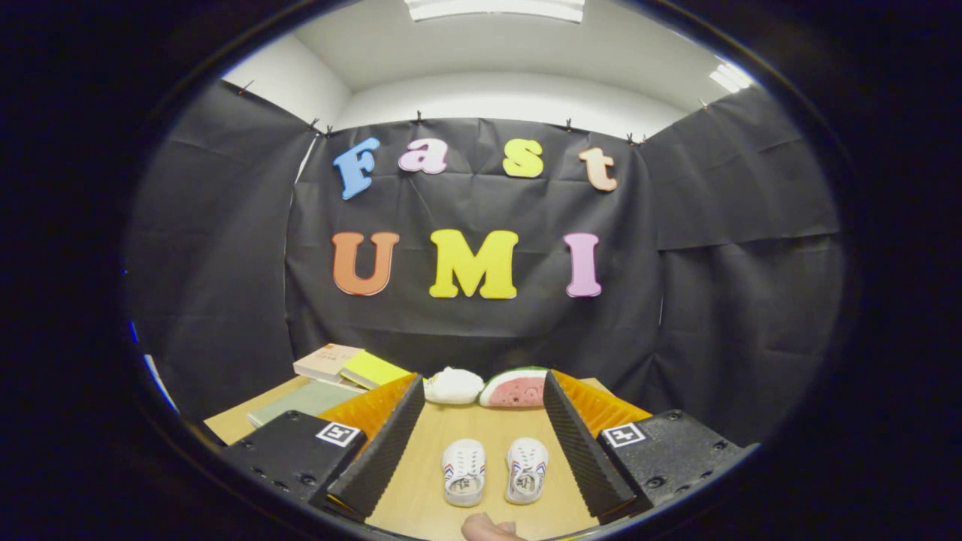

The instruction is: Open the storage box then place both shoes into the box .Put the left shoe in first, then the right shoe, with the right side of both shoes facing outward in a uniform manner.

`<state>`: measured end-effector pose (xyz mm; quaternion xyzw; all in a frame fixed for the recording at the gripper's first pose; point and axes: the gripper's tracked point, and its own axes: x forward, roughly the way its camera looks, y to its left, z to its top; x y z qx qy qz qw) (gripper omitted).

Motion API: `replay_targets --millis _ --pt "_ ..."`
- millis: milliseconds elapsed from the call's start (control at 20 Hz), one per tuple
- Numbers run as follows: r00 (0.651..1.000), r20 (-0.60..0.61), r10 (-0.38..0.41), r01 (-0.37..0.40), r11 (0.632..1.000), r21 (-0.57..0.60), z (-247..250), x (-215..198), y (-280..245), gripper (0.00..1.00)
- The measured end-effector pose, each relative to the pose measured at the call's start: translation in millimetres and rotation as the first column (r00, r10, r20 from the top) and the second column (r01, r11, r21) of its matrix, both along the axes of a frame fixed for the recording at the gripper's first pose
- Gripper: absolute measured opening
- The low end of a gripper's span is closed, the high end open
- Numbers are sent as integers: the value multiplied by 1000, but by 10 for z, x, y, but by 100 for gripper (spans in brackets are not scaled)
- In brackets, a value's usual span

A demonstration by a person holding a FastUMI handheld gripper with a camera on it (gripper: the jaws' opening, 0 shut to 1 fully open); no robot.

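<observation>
A: In the gripper view, where were the shoes?

B: Both stood side by side on the wooden table (421,496), between the two fingers and a little ahead of them, heels toward the camera. The left shoe (464,471) and the right shoe (525,469) were just beside each other, not touching as far as I could tell.

A: And the gripper (479,439)?

B: Released. Its fingers were spread wide with nothing between the pads but bare table and the pair of shoes lying apart from both.

A: How would the shoes handle?

B: My guess was light and soft: small canvas-looking slip-ons with rubbery soles. The heel collar or the sidewall looked like the best hold; the soft upper might buckle if pinched hard.

A: What couldn't you make out?

B: No storage box that I could pick out. Beyond the fingers lay a white plush toy (453,386) and a watermelon-slice toy (514,388), partly hidden by the fingers. Some books (342,368) sat off beyond the left finger. A bit of a hand (487,527) was cut off just behind the shoes.
</observation>
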<state>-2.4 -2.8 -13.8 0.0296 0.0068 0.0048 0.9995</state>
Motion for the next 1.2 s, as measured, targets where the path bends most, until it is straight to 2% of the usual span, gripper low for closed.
replay_targets --millis 250,450,600,800,950,1000,1050,1200 --pt "999 -24 -23 23 1000 12 -82 3 26 100" --pt "995 -94 -17 20 999 36 -326 60 165 100" --pt "980 -192 49 -36 997 75 -592 208 432 100" --pt "941 -282 185 -140 975 172 -819 399 796 100" --pt "898 -360 255 -167 952 257 -1052 583 901 100" --pt "871 -389 299 -185 935 304 -1125 657 956 100" --pt "835 -407 370 -226 906 359 -1164 694 1043 100" --pt "749 -431 503 -285 832 476 -1241 889 1196 100"
